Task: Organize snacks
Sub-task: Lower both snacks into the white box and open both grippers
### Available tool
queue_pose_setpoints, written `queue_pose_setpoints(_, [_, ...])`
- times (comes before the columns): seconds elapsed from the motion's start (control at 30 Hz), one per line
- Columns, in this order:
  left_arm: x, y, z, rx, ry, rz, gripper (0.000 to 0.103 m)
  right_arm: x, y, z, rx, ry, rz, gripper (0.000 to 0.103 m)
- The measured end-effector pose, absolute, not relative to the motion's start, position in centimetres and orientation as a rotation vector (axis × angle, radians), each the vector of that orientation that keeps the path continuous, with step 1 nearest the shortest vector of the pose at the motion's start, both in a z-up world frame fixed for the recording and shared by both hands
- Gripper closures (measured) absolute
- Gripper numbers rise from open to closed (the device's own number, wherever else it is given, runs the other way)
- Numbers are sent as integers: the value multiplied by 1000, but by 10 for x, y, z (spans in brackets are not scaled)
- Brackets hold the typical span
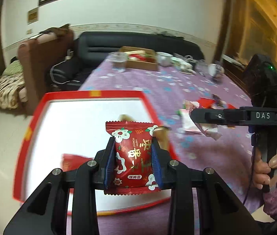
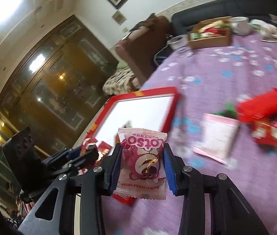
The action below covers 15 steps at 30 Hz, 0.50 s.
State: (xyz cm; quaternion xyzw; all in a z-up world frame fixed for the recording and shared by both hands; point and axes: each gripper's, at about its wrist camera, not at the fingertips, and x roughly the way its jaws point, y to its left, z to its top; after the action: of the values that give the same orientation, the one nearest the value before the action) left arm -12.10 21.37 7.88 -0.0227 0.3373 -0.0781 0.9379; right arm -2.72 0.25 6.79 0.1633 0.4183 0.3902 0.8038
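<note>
The left gripper (image 1: 133,156) is clamped on a red snack packet (image 1: 132,158) at the bottom centre of its view, held over the red-rimmed tray (image 1: 40,121) on the purple tablecloth (image 1: 158,84). The right gripper (image 2: 143,165) grips a pink snack packet (image 2: 143,162) at the bottom centre of its view, just right of the tray. More snacks (image 2: 264,113) lie loose at the right edge.

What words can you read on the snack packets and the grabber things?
"HAPPY MOMENT": red packet, held in the left gripper; its gold characters I can't make out.
"Lotso", upside down: pink packet, held in the right gripper; small print partly legible.
"DAS": right gripper's side.
Snack pile: too blurred.
</note>
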Motion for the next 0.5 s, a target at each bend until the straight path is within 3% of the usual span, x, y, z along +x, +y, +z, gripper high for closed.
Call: queue_pose_setpoints(0.5, [-107,267,44,-94,749,-30,71,-2,99,40,284,1007,867,63])
